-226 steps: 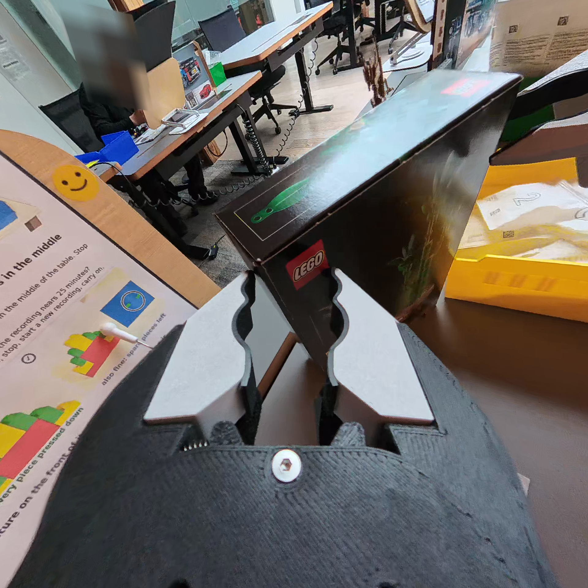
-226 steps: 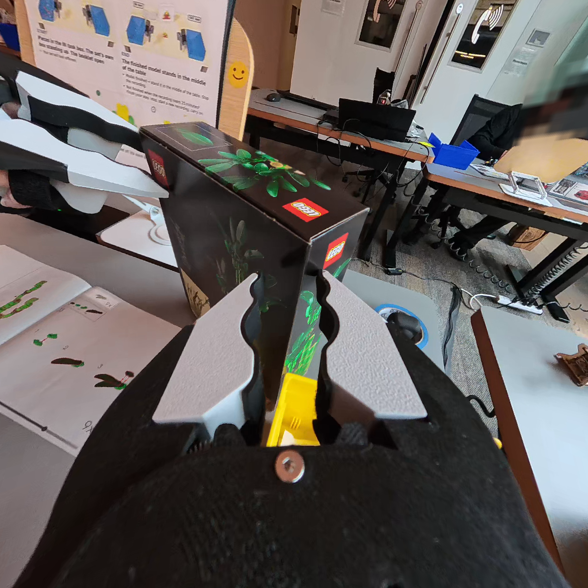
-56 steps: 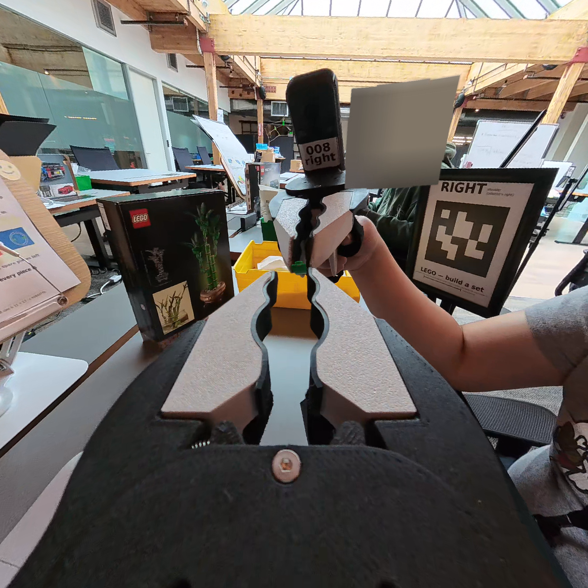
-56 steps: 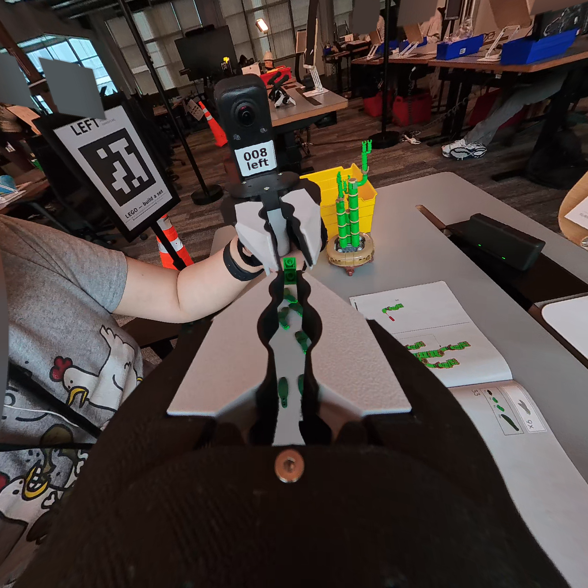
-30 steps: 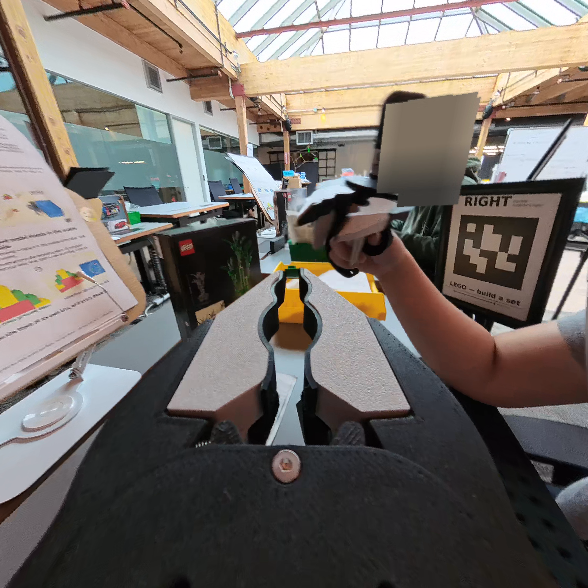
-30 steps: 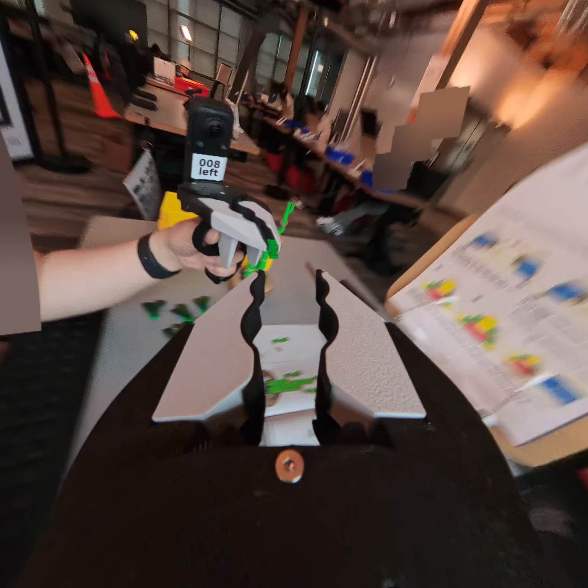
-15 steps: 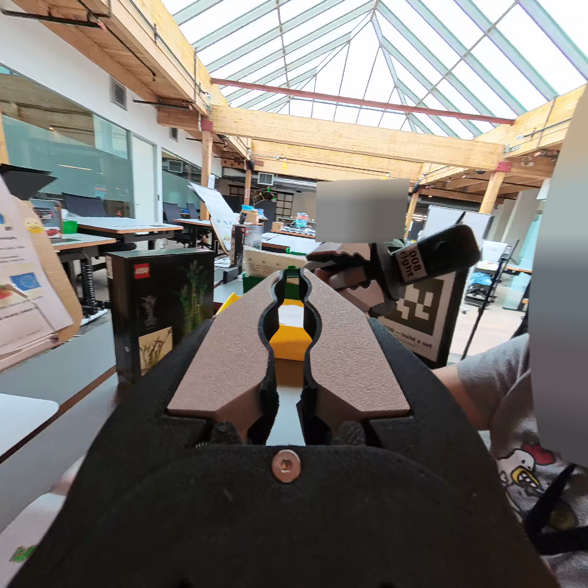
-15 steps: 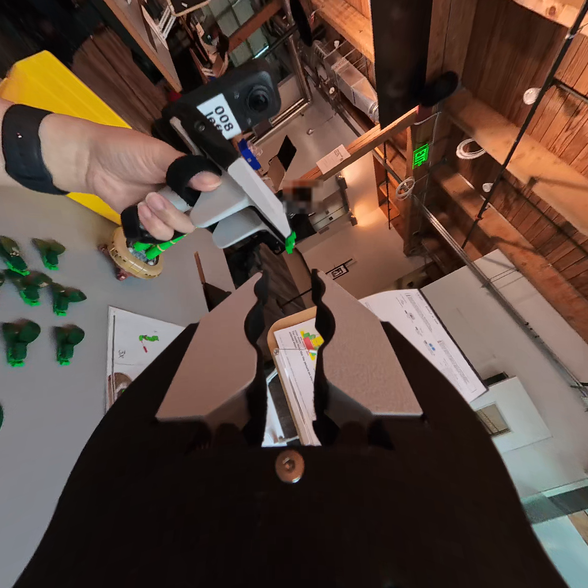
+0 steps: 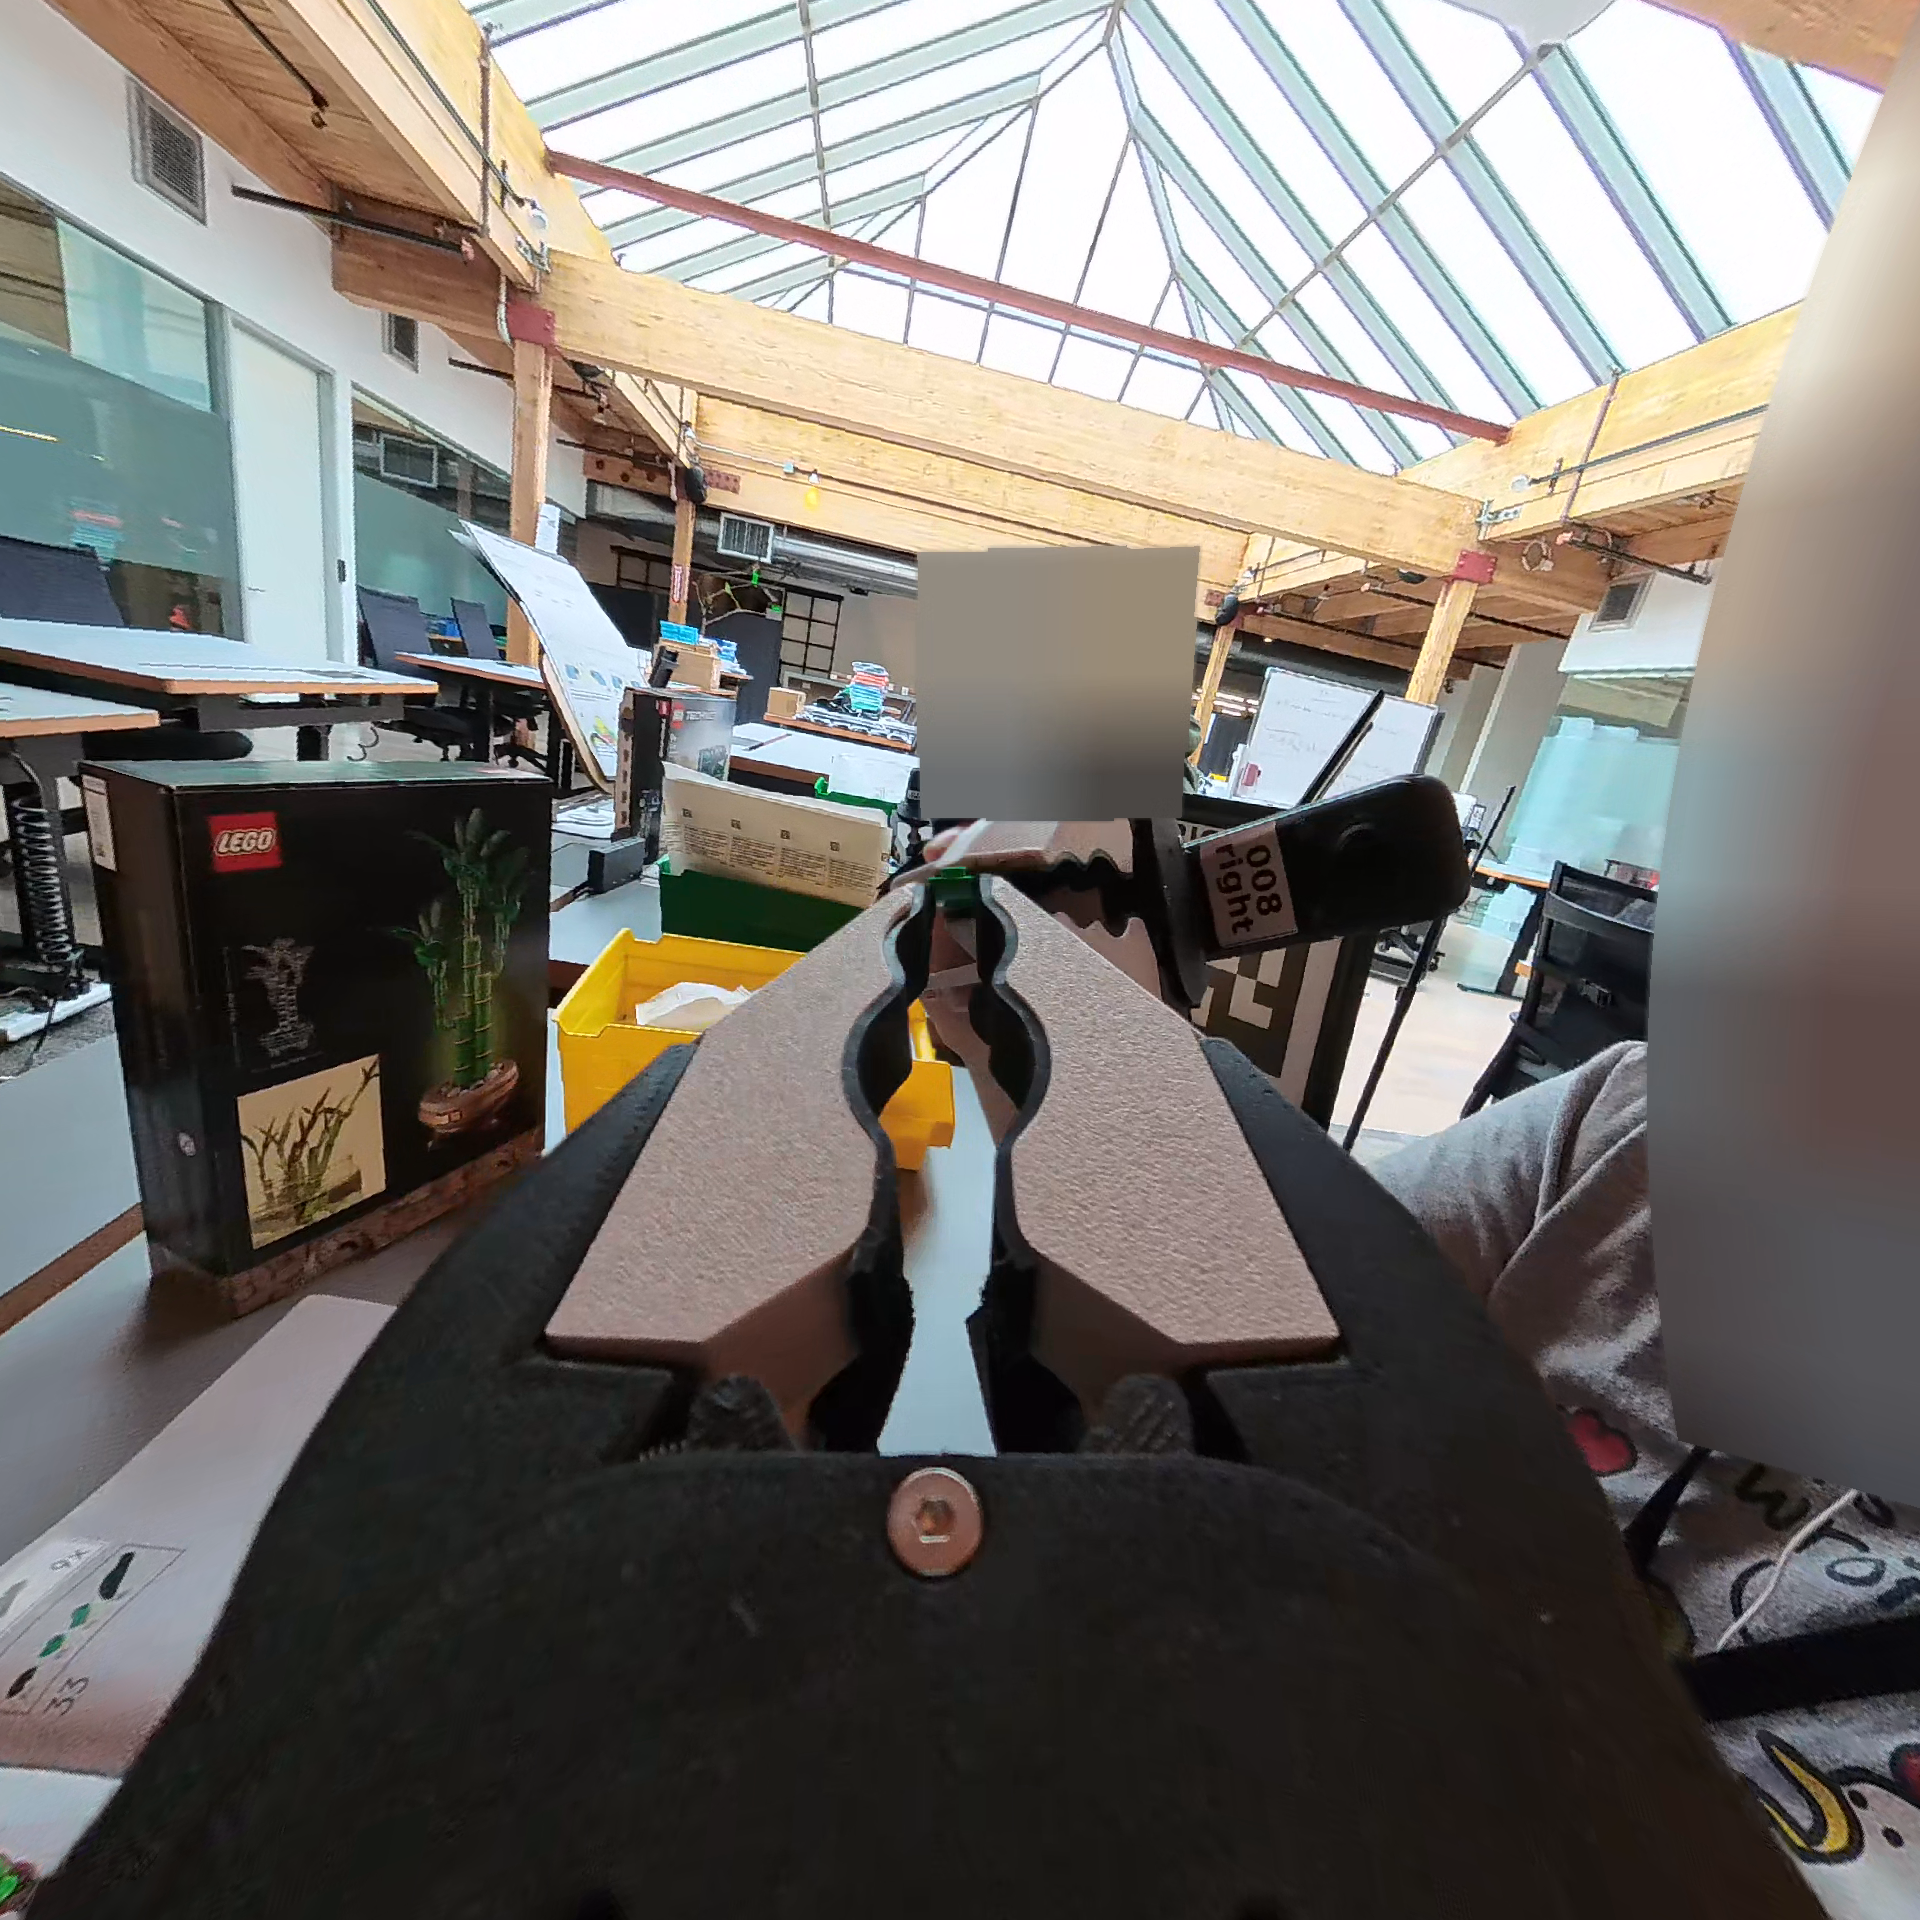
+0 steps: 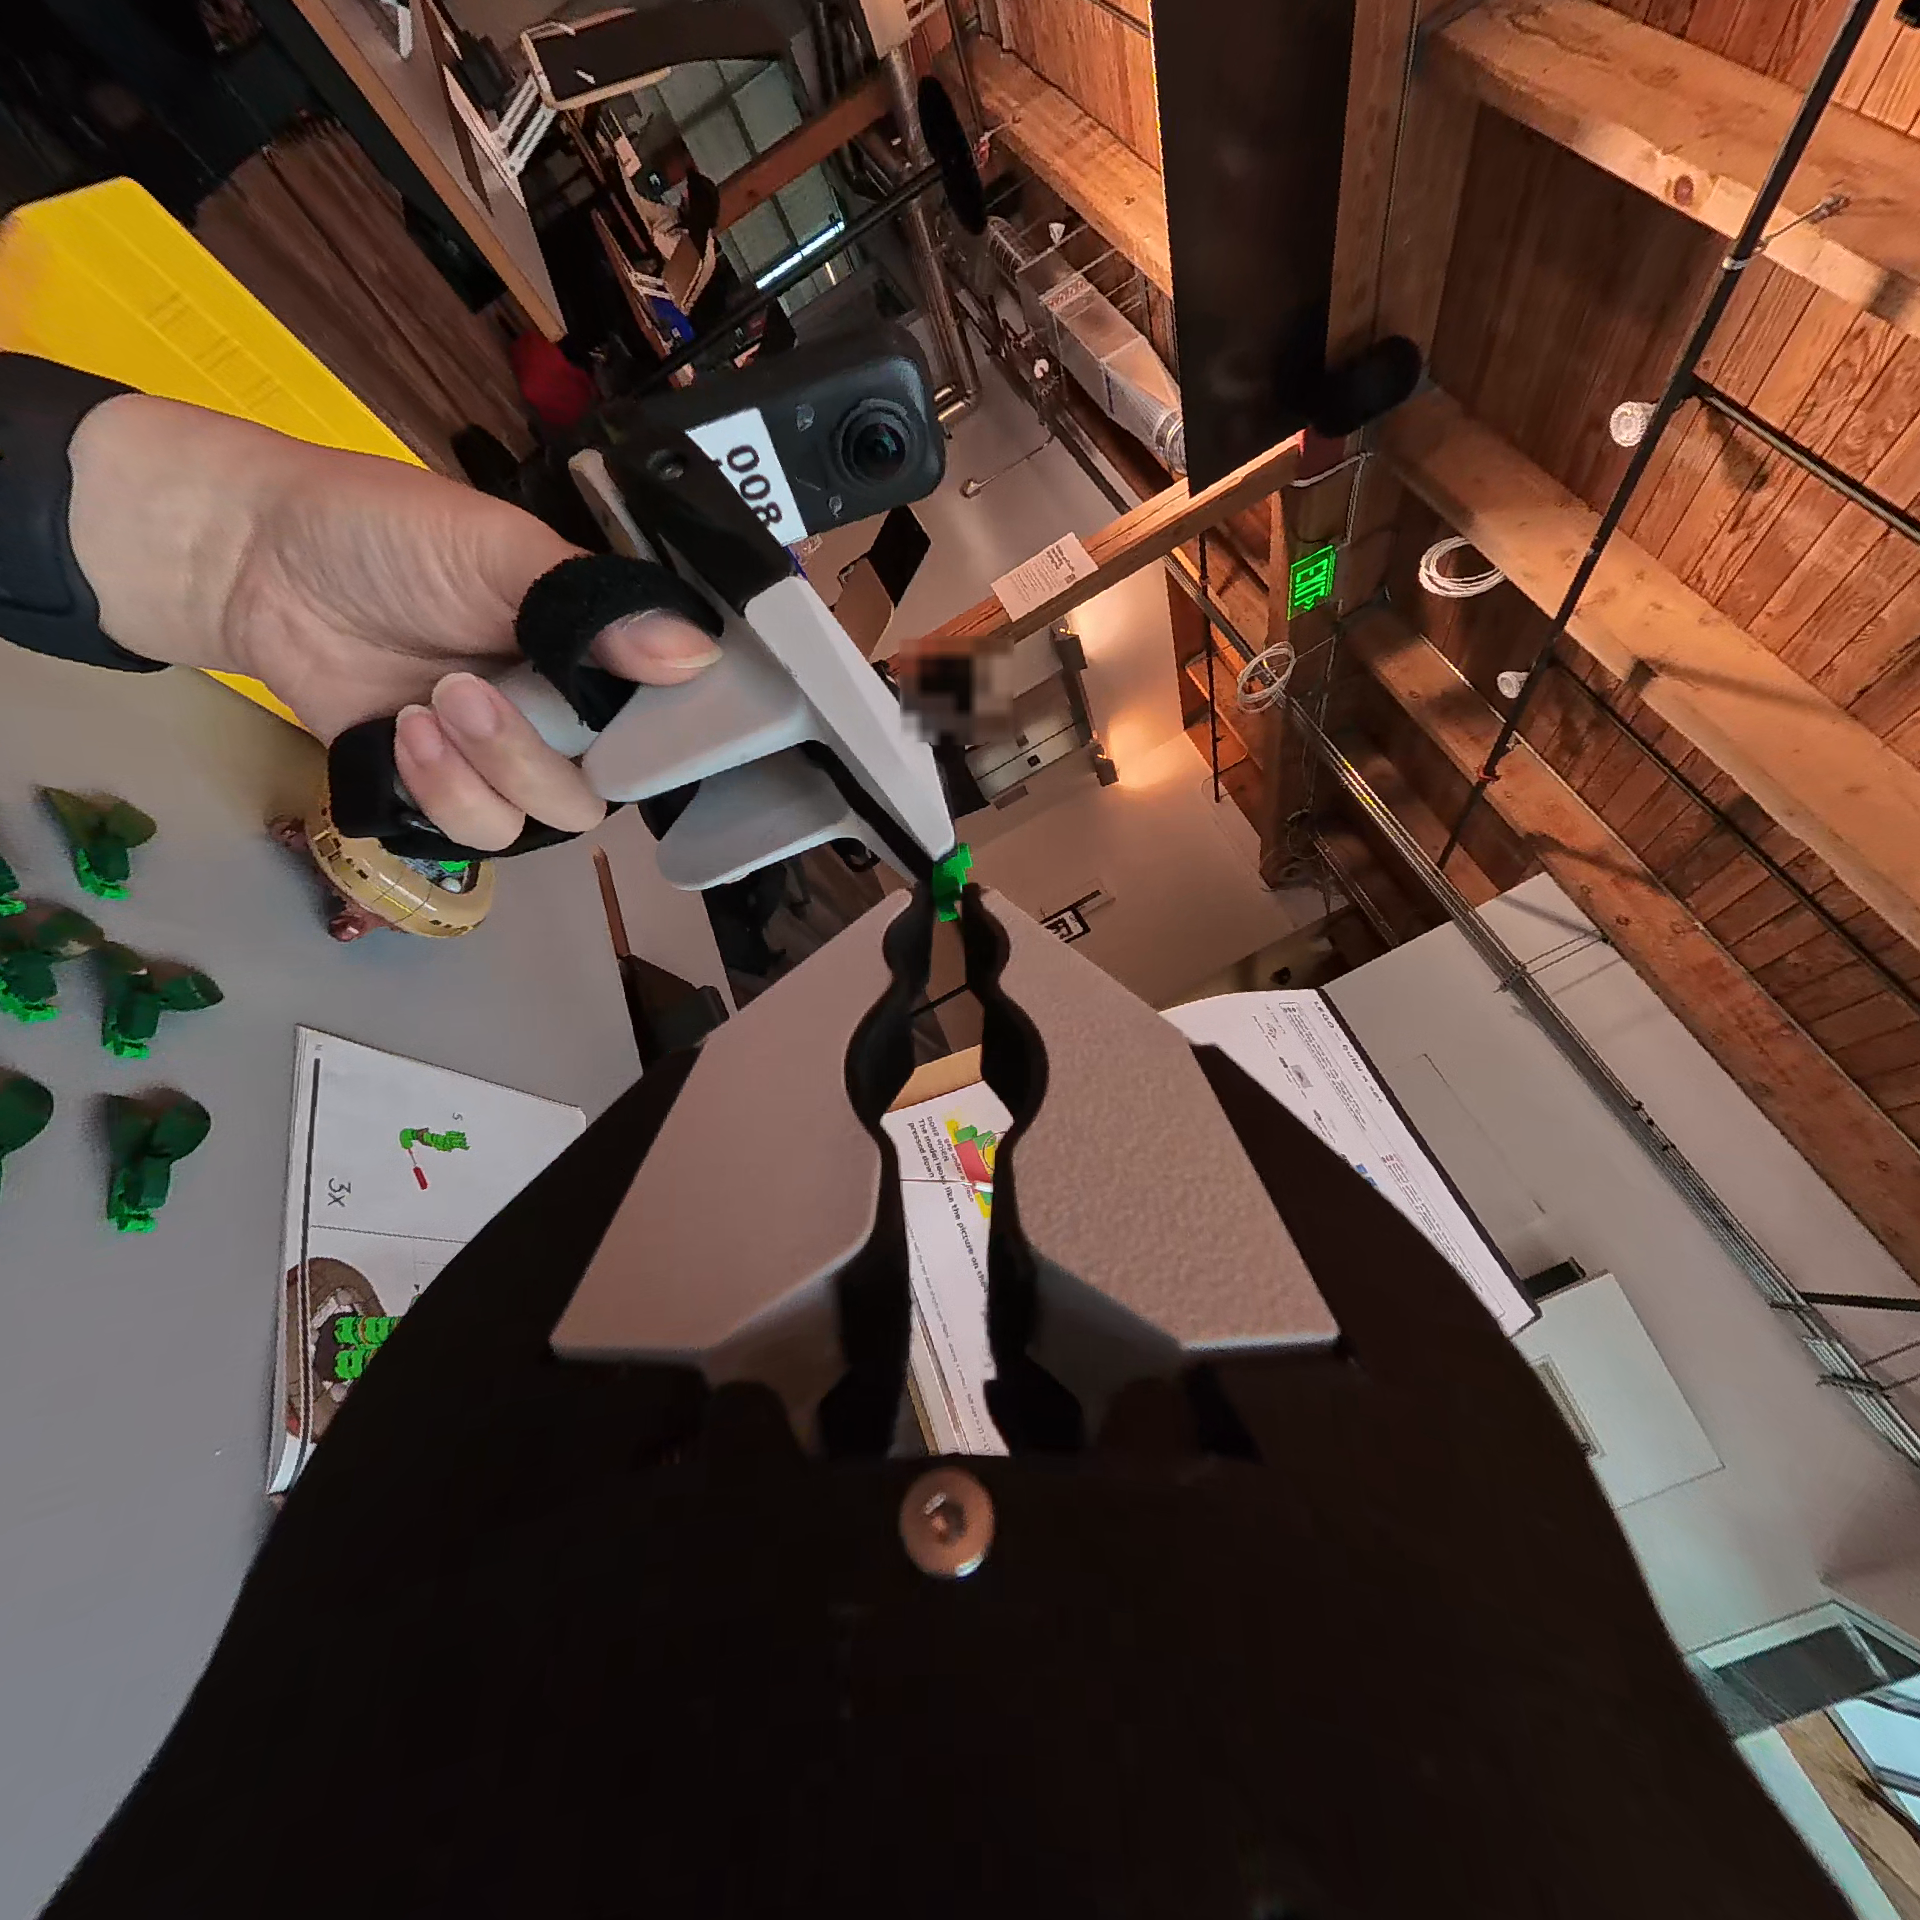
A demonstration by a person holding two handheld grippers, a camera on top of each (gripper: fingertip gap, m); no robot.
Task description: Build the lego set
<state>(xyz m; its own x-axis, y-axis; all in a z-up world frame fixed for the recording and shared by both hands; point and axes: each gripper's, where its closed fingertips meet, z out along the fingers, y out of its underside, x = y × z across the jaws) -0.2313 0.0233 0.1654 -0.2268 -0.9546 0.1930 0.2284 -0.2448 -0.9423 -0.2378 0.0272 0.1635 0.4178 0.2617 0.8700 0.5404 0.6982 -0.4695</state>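
- Grippers meet tip to tip above the desk [image 10: 135,1455]: the left gripper [image 9: 951,902] has its jaws clenched on a small green piece [image 9: 952,889] at the upper centre of the left wrist view, and the right gripper [image 10: 940,906] has its jaws closed on the same green piece, or on one joined to it; which, I cannot tell.
- Likely step in hand: pressing two tiny green parts together in mid-air, or passing one across.
- To do it well, keep both grippers on one line so the studs seat squarely, and push straight along that line, not sideways, since the tips grip only the very edges.
- One gripper should loosen only once the other clearly carries the piece; a drop from here would land among the loose green leaf pieces [image 10: 151,997] at the left of the right wrist view.
- Model base [image 10: 400,873] sits on the desk left of centre, behind the hand [image 10: 312,582].
- Open instruction booklet [image 10: 416,1164] lies lower left; set box [image 9: 312,1018] and yellow bin [image 9: 613,1029] stand at the left of the left wrist view.
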